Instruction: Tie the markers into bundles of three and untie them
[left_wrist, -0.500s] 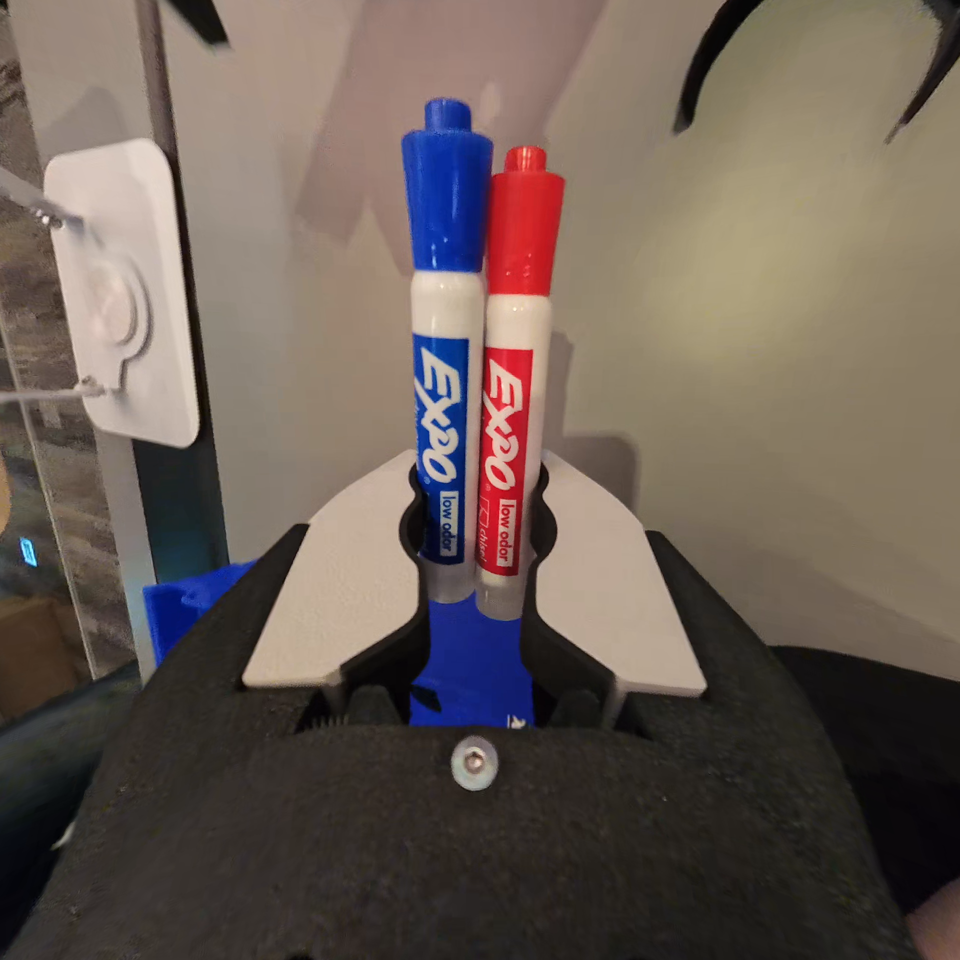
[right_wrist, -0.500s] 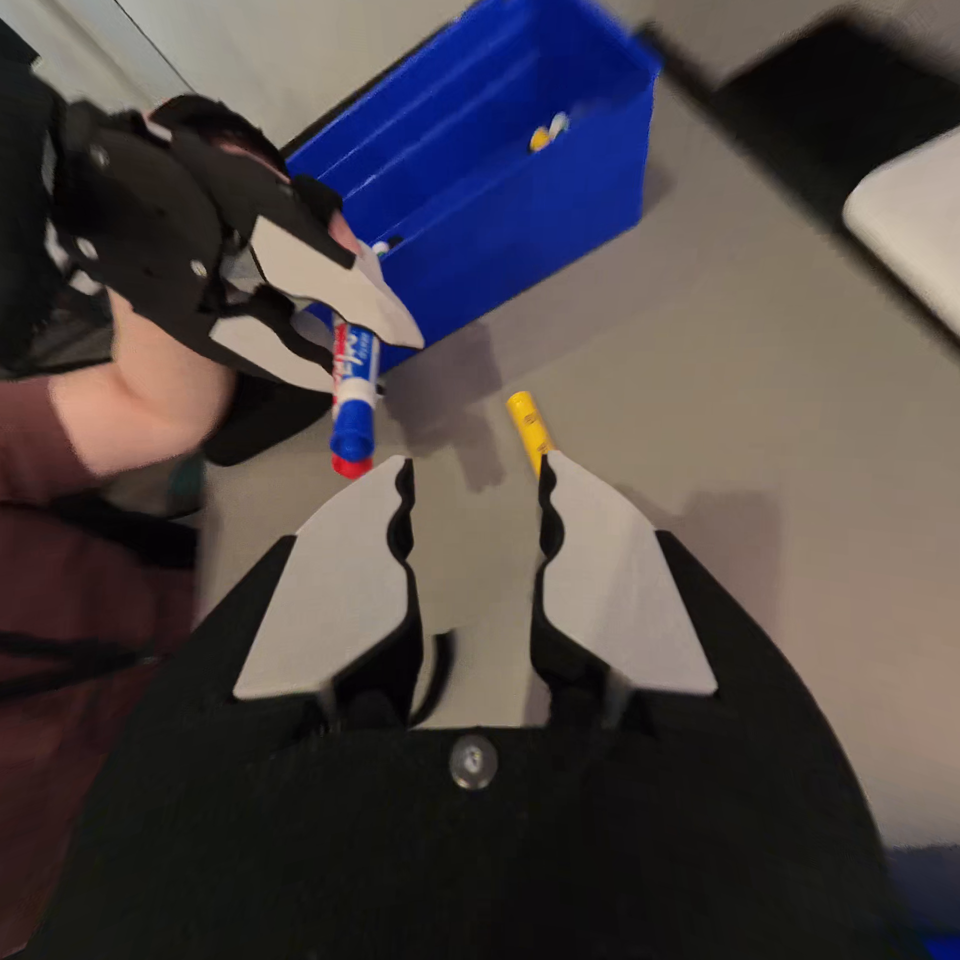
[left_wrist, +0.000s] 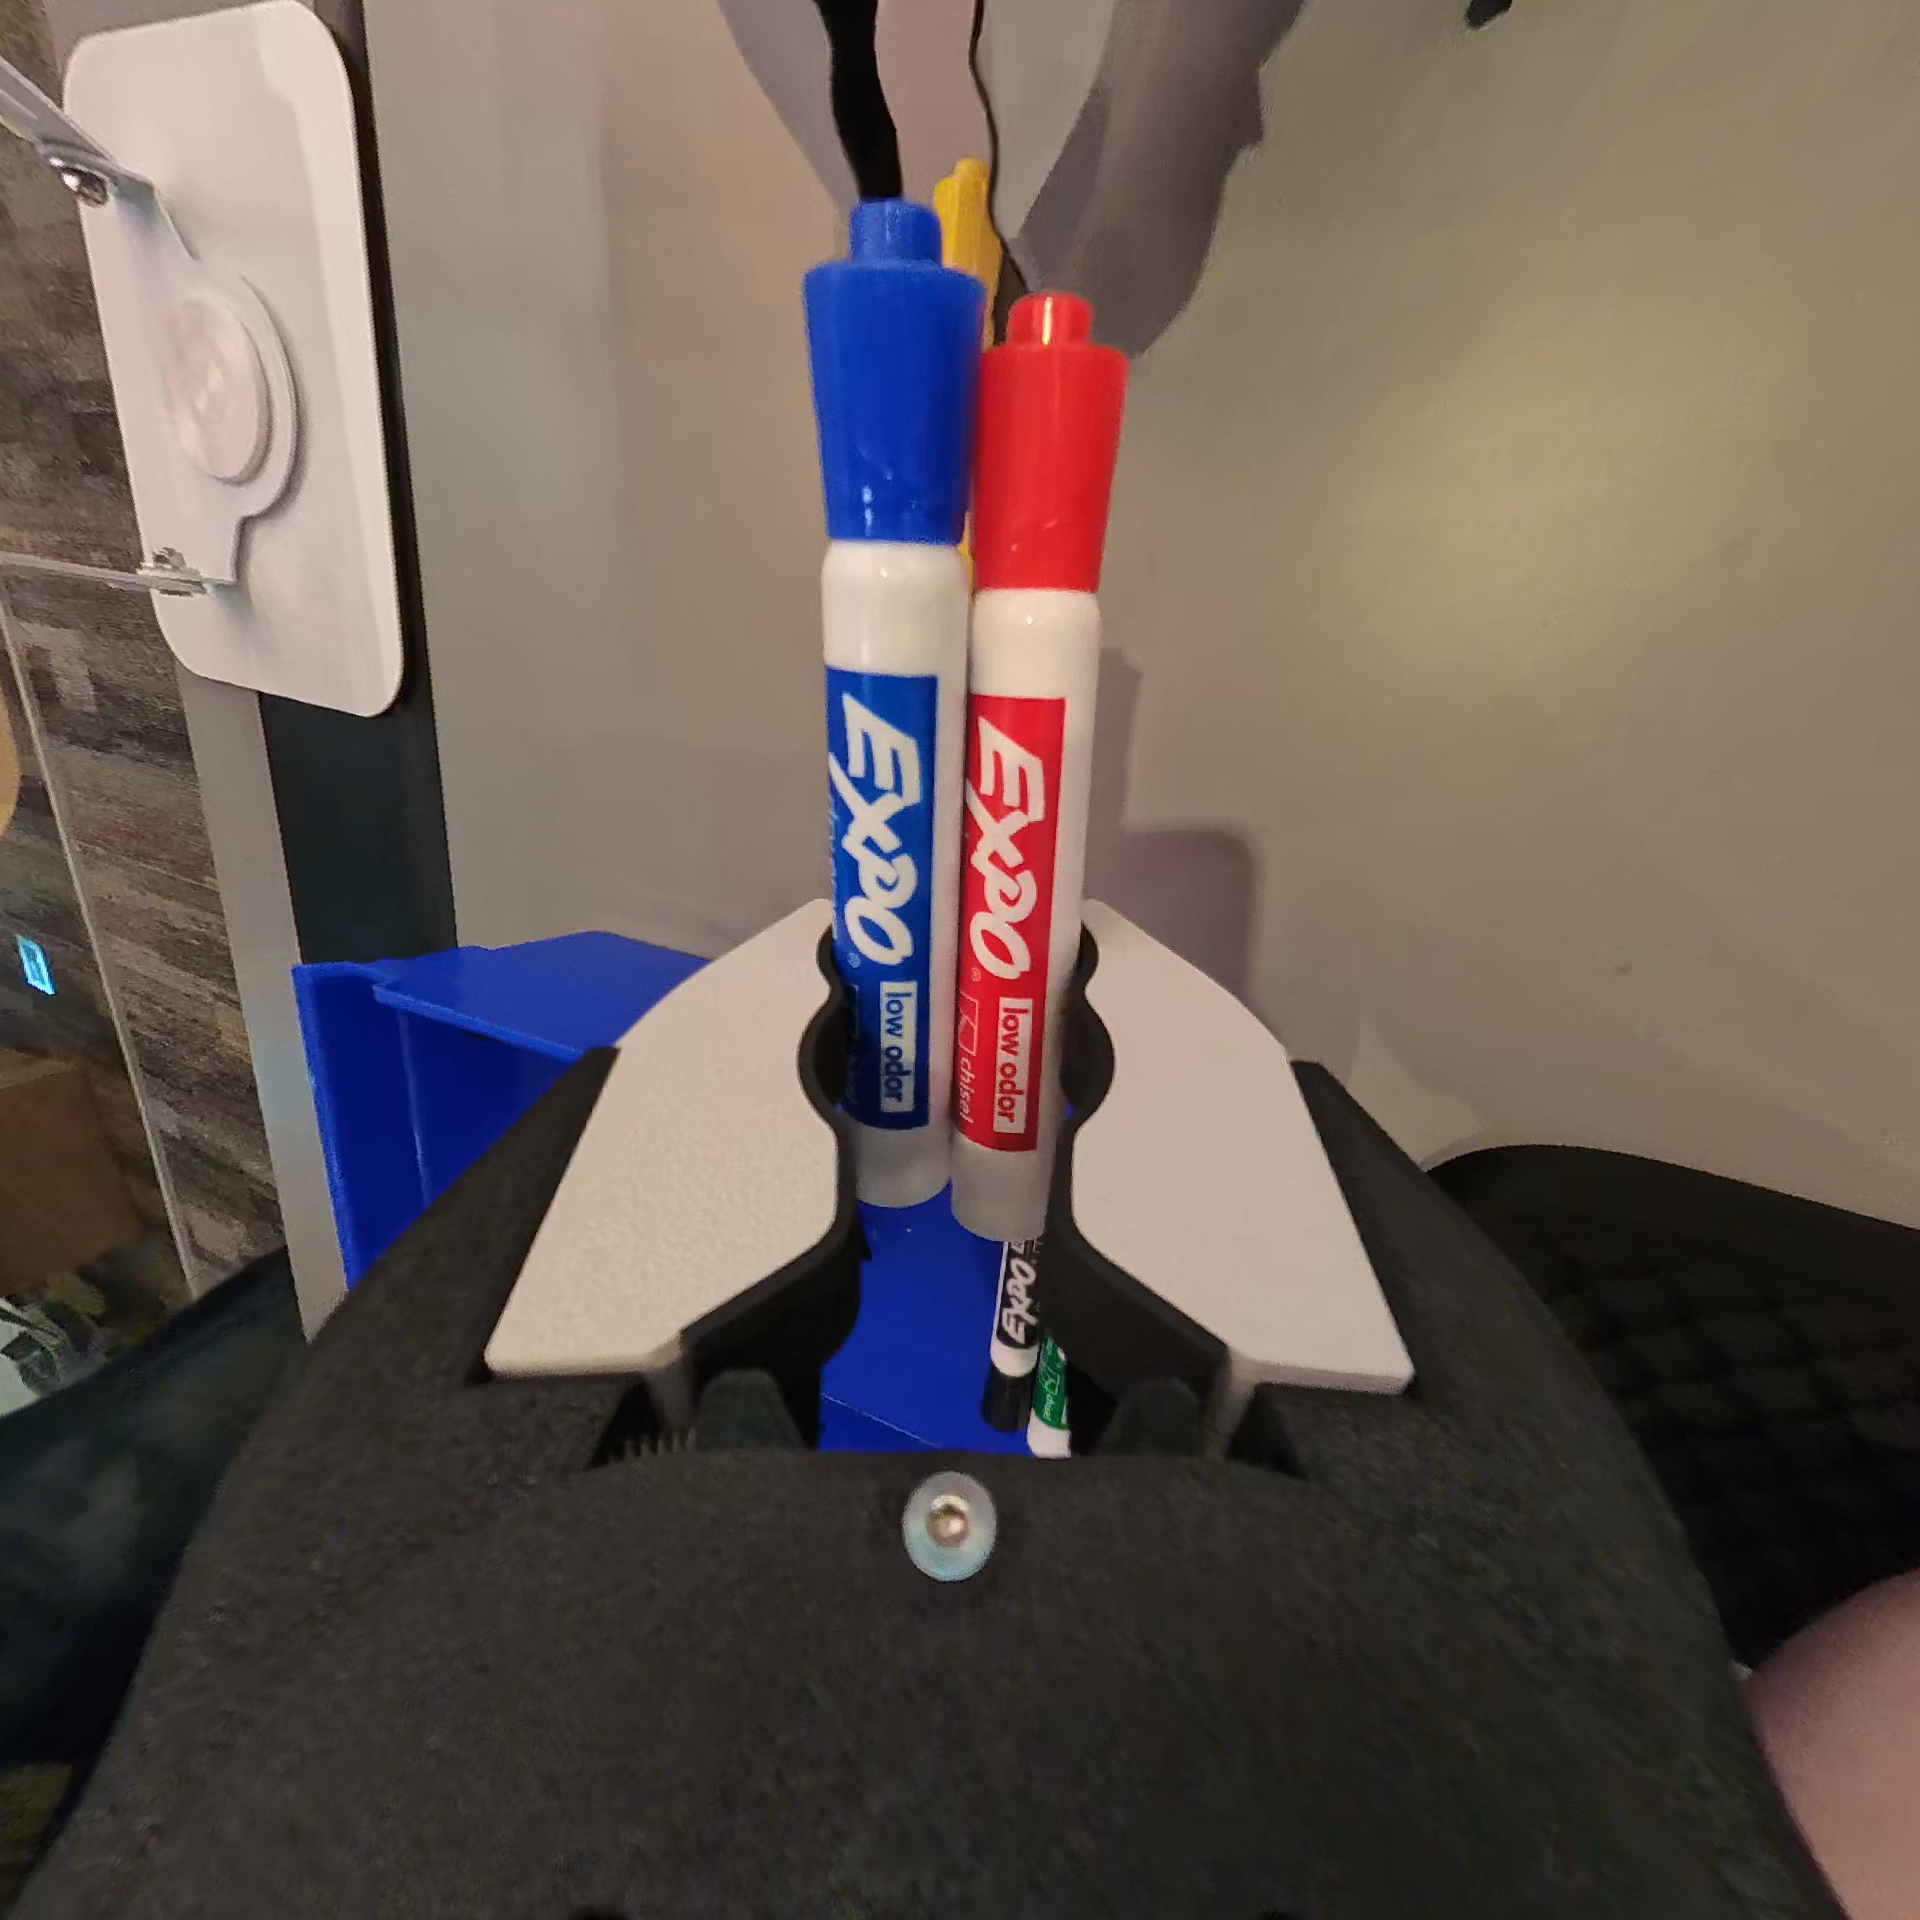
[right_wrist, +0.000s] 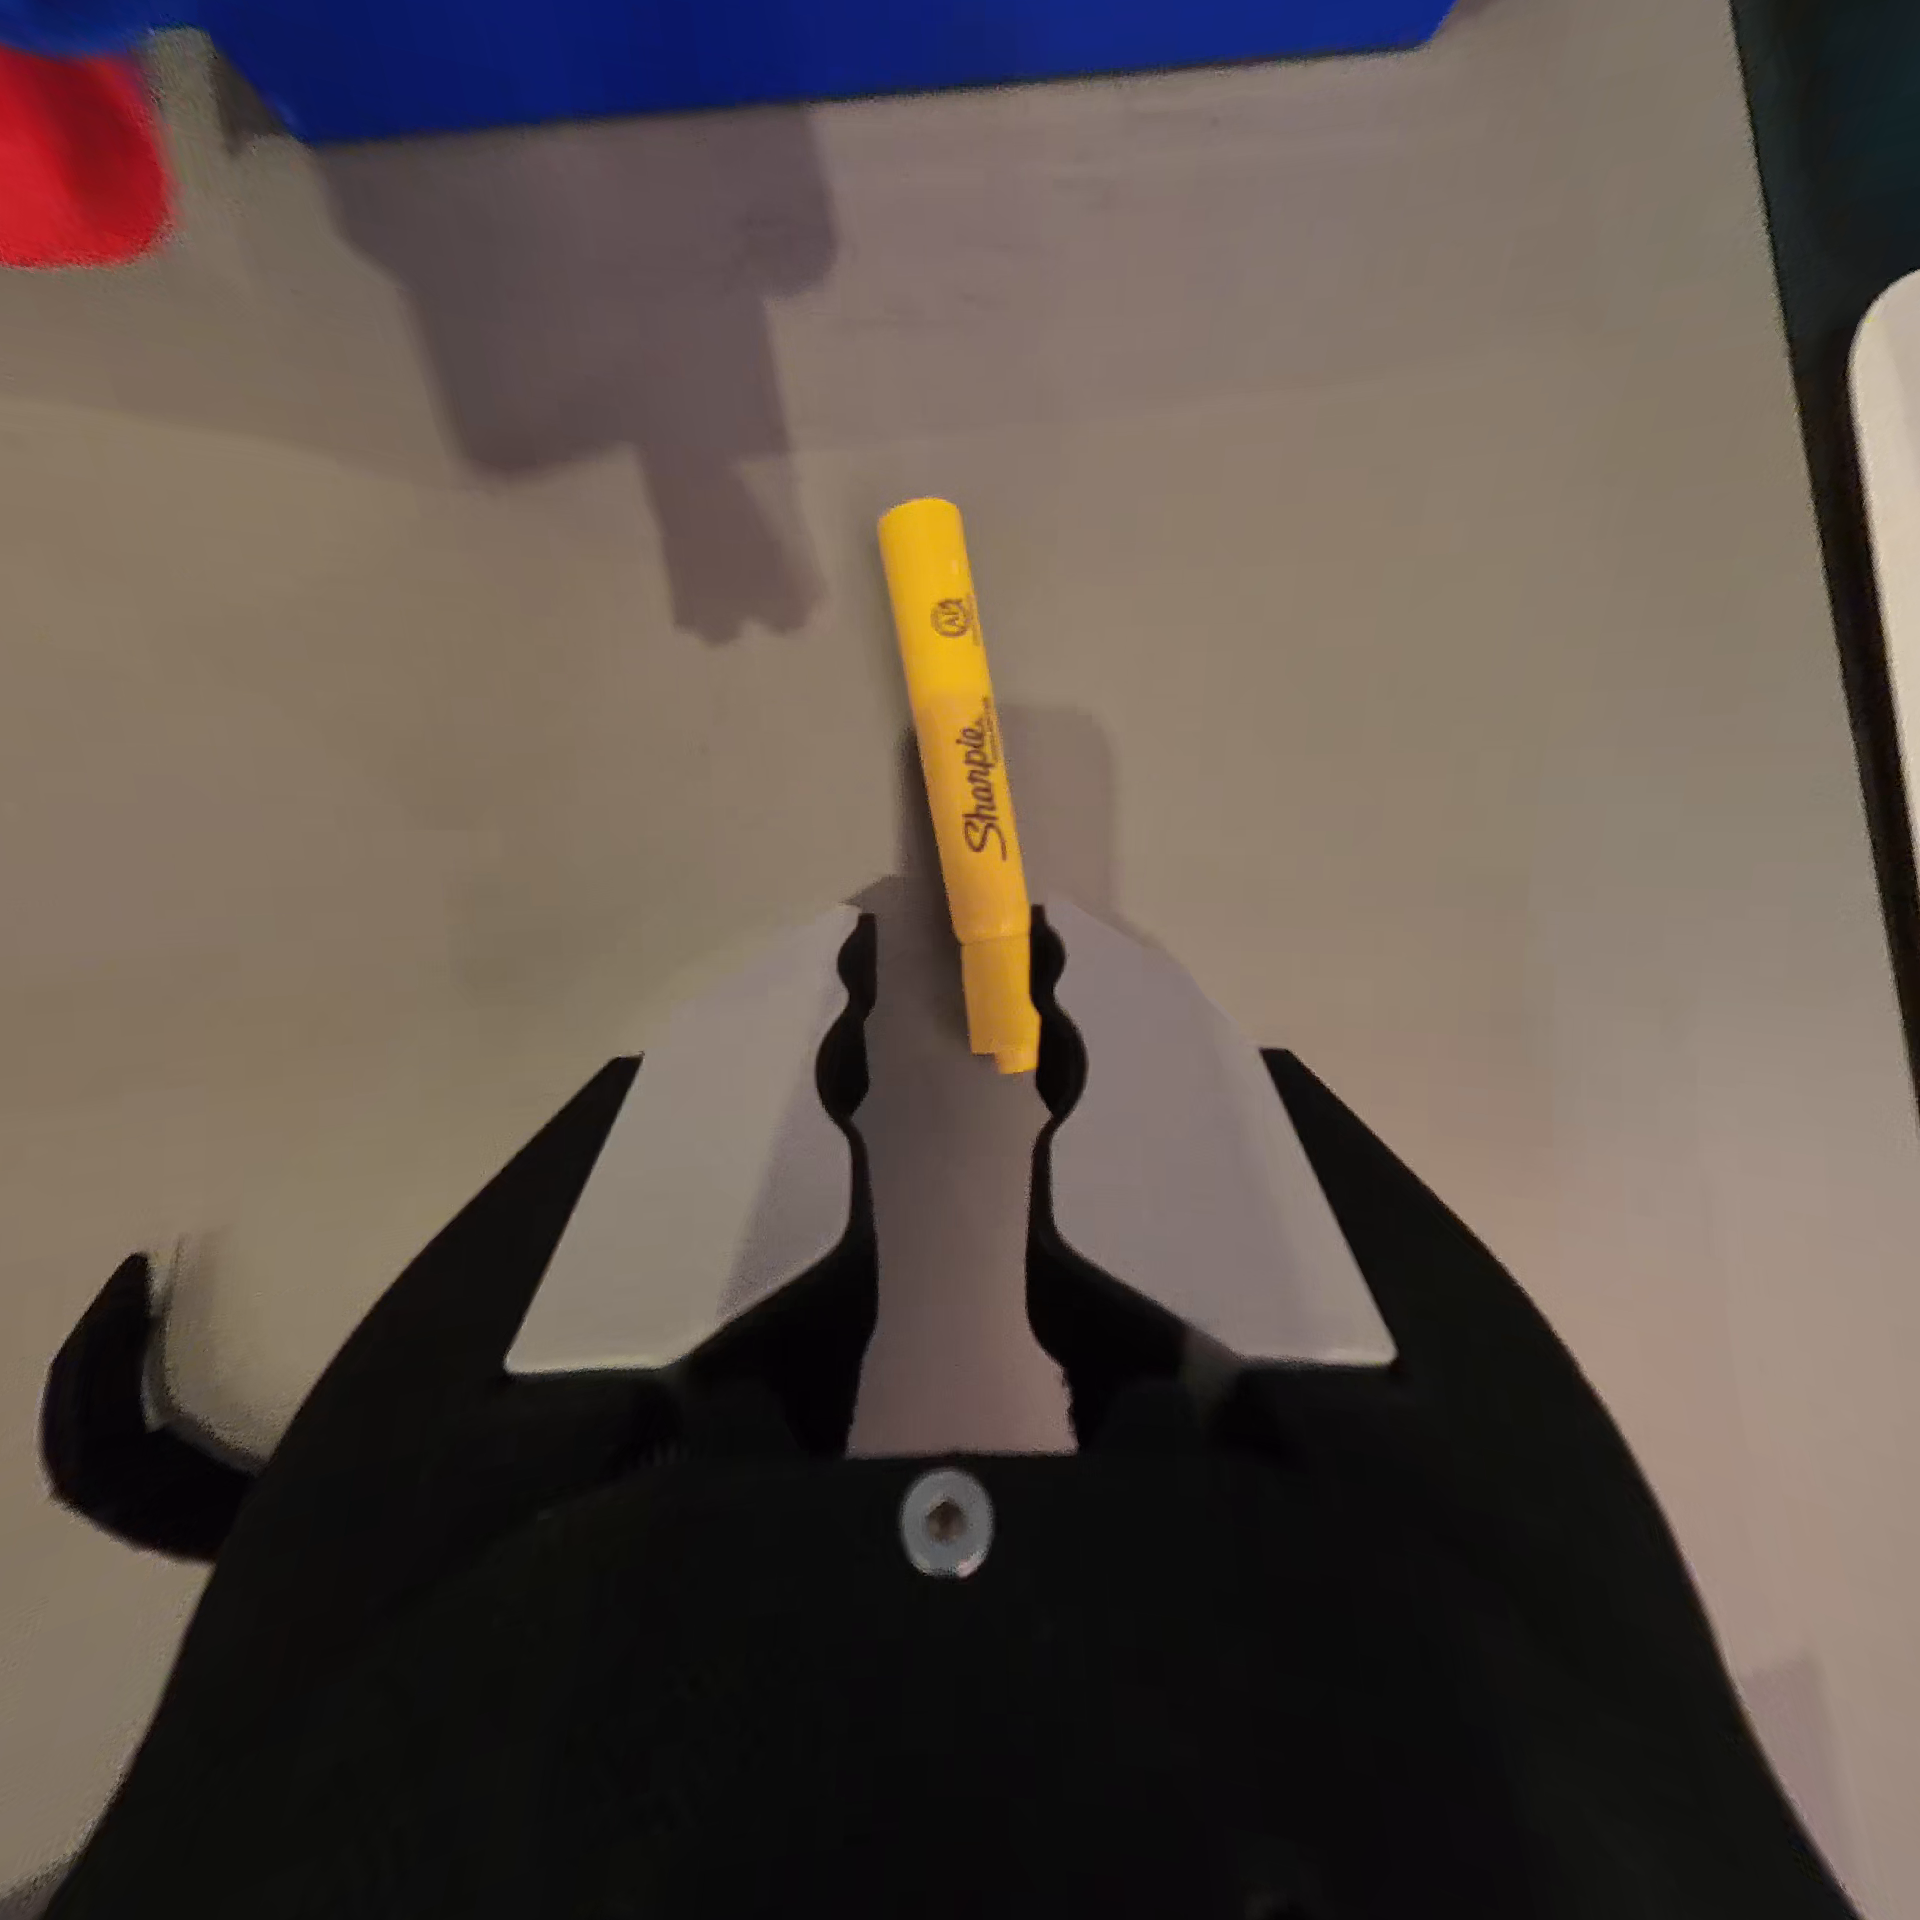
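The left claw clamps 2 upright white-barrelled markers, blue-capped and red-capped, side by side. The right claw stands narrowly parted around a yellow plastic highlighter lying on the grey worktop, its right finger touching it.

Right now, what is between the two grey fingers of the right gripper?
In the right wrist view, the capped end of the yellow marker sits there, against the right finger; otherwise bare grey table.
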